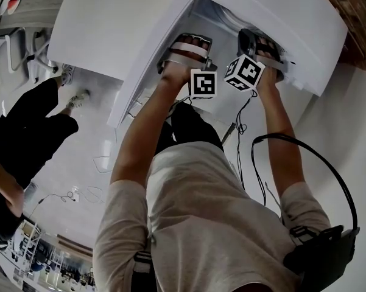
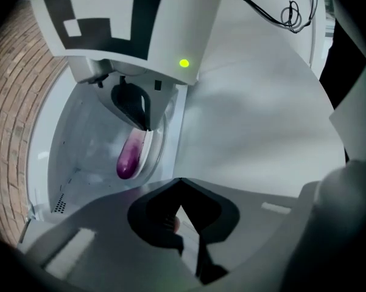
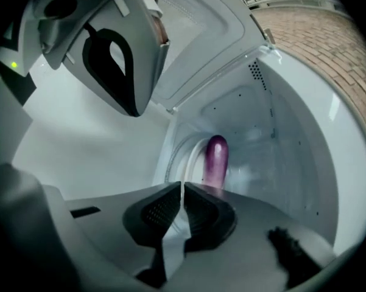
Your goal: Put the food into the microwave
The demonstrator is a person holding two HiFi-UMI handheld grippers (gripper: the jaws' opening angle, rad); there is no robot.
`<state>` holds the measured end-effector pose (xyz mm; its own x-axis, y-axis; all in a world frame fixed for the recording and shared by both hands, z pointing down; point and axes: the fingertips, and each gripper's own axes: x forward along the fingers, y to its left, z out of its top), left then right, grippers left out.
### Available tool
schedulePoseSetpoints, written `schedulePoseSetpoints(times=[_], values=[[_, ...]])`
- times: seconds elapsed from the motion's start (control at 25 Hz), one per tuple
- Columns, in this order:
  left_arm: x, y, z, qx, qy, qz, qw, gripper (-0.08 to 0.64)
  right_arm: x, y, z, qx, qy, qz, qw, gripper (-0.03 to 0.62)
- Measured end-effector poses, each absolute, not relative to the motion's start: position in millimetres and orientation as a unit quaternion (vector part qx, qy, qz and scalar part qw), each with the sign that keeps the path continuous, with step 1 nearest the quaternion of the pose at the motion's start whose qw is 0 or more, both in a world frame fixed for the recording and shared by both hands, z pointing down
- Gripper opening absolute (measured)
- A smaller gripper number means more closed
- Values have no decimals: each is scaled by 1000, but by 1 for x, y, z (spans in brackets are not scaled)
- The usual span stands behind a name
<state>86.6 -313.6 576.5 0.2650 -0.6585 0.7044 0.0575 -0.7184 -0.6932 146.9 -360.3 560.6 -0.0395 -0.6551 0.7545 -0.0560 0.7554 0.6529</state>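
eggplant [image 3: 217, 156]: purple, glossy, lying inside | microwave [image 3: 295, 135]: white, door open

A: Left gripper [image 2: 180, 182], jaw state?
B: Tips together, nothing between them. They sit just outside the microwave [image 2: 79, 160] mouth.
A: Contents?
B: Purple eggplant [image 2: 128, 157] inside the microwave, lying on its round plate [image 2: 153, 152]. Right gripper [image 2: 140, 117] reaches into the microwave's upper part, green lamp [image 2: 184, 62] lit. Brick wall [image 2: 12, 102] left of the microwave.

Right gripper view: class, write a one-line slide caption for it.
Right gripper, jaws together and empty, before the open microwave holding a purple eggplant.
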Motion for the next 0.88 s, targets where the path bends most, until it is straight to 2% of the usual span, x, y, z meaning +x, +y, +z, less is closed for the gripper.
schedulePoseSetpoints(times=[0.08, 0.88], values=[[83, -309, 578, -721, 193, -582, 322, 8, 146, -355, 557, 263, -685, -237, 637, 11], [92, -266, 549, -716, 192, -561, 367, 6, 128, -272, 531, 238, -692, -290, 617, 9]])
